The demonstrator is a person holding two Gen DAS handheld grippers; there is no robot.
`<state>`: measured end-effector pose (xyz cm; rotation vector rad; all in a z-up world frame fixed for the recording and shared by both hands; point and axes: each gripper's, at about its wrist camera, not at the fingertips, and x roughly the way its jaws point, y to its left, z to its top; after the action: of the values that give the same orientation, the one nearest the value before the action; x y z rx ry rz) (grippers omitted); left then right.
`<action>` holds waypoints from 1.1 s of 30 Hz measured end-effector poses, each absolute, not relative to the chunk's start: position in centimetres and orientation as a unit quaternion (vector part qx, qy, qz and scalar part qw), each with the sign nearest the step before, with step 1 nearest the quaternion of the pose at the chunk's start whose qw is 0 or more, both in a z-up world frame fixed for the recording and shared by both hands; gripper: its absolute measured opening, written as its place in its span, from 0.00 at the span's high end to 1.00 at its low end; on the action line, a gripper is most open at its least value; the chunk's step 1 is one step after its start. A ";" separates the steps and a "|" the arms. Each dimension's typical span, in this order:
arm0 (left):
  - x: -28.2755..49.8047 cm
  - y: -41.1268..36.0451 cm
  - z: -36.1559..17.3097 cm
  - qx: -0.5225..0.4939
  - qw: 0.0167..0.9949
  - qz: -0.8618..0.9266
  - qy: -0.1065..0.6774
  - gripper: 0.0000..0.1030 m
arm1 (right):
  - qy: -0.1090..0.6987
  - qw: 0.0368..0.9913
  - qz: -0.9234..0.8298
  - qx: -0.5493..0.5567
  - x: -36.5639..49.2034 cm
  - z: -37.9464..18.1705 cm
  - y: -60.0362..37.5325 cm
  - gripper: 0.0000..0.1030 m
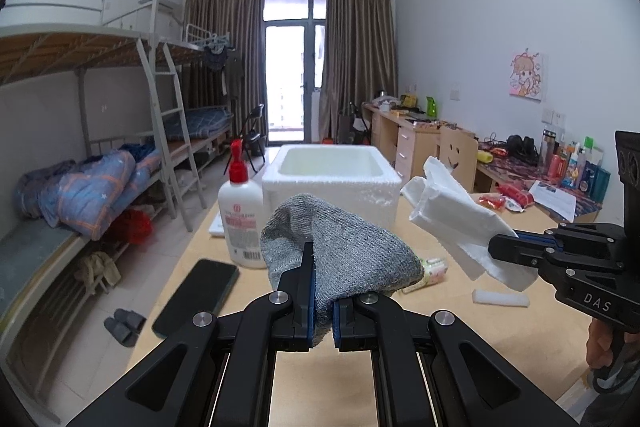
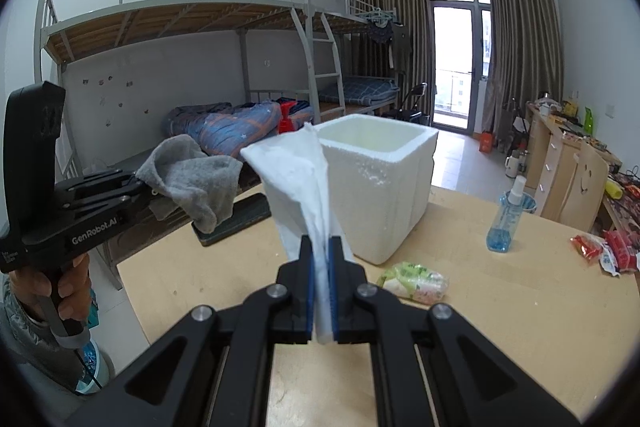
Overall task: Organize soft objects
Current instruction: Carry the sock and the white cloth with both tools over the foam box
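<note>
My left gripper is shut on a grey knitted cloth and holds it above the wooden table. It also shows in the right wrist view with the grey cloth hanging from it. My right gripper is shut on a white cloth, held up in front of the white foam box. In the left wrist view the right gripper holds the white cloth to the right of the open foam box.
On the table are a white lotion bottle with red pump, a black phone, a green tissue pack, a blue spray bottle, red snack packets and a small white foam piece. Bunk beds stand left.
</note>
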<state>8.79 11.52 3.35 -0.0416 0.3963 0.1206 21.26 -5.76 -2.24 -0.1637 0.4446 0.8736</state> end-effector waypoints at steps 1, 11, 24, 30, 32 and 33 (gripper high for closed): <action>8.9 11.5 3.6 -0.018 0.979 0.060 0.194 0.94 | 0.212 0.880 0.418 -0.077 21.4 -2.0 -5.7 0.92; 11.2 11.8 5.5 -0.005 0.983 0.051 0.179 0.94 | 0.209 0.888 0.404 -0.070 23.6 -0.1 -5.0 0.92; 15.3 12.9 8.1 -0.011 0.983 0.041 0.178 0.94 | 0.203 0.887 0.408 -0.068 26.5 2.4 -3.3 0.92; 17.5 13.2 8.5 -0.013 0.983 0.035 0.180 0.94 | 0.199 0.890 0.405 -0.068 28.6 3.2 -2.1 0.92; 18.3 13.2 8.5 -0.013 0.983 0.037 0.181 0.94 | 0.196 0.891 0.403 -0.073 29.4 3.3 -1.7 0.92; 18.7 13.3 8.5 -0.013 0.983 0.037 0.181 0.94 | 0.198 0.891 0.403 -0.074 29.8 3.3 -1.5 0.92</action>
<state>18.70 13.27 8.50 -0.0263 0.3650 0.0735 29.75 -1.45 3.28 -0.1536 0.4118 0.8360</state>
